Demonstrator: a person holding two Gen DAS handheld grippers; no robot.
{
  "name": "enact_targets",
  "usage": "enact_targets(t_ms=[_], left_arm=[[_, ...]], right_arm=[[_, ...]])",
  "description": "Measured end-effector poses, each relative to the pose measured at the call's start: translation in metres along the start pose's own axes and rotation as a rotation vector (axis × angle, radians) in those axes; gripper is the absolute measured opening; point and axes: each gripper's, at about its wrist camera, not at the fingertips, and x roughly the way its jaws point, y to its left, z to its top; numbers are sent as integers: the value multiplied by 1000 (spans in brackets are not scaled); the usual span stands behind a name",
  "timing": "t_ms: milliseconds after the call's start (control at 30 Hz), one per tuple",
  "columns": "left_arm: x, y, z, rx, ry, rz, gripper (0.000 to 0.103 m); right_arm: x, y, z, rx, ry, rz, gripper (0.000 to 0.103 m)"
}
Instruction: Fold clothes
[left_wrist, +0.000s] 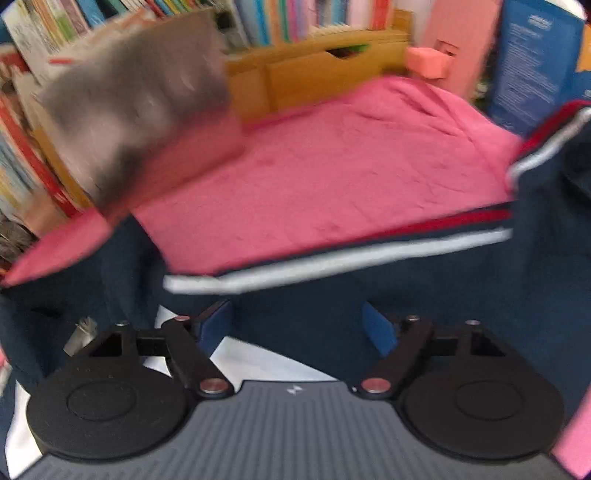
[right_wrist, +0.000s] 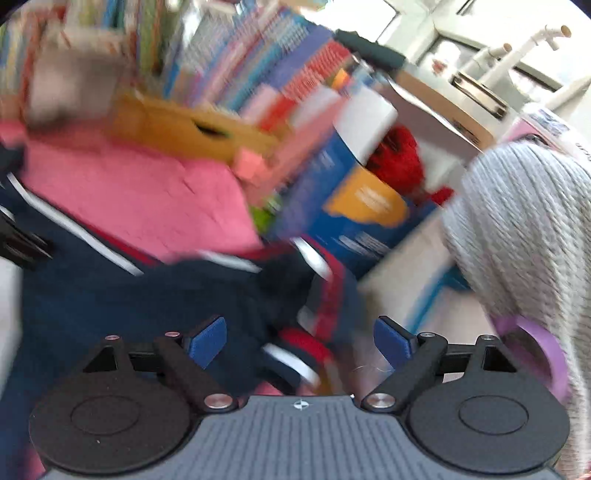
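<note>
Fold barely begun: navy garment (left_wrist: 303, 325) lies rumpled ahead of both grippers, left (left_wrist: 297, 328) and right (right_wrist: 299, 339); fingers apart, gripping nothing.

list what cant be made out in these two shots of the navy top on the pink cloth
- Navy top: the left wrist view cuts it off at the sides, and the left gripper hides its near part.
- Books: titles lost to blur in the right wrist view.
- Right gripper: blur hides whether the fabric touches it.
</note>
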Motion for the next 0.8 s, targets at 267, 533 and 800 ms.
enact_targets(t_ms=[267,533,800], left_arm=[[17,60,5,-35,-15,189,83],[-74,147,-44,-104,-124,84,86],[-31,259,-83,-92,22,-133,85]], right_arm=[[19,34,34,111,-65,351,69],[94,86,72,-2,13,674,78],[126,196,120,-300,-45,970,98]])
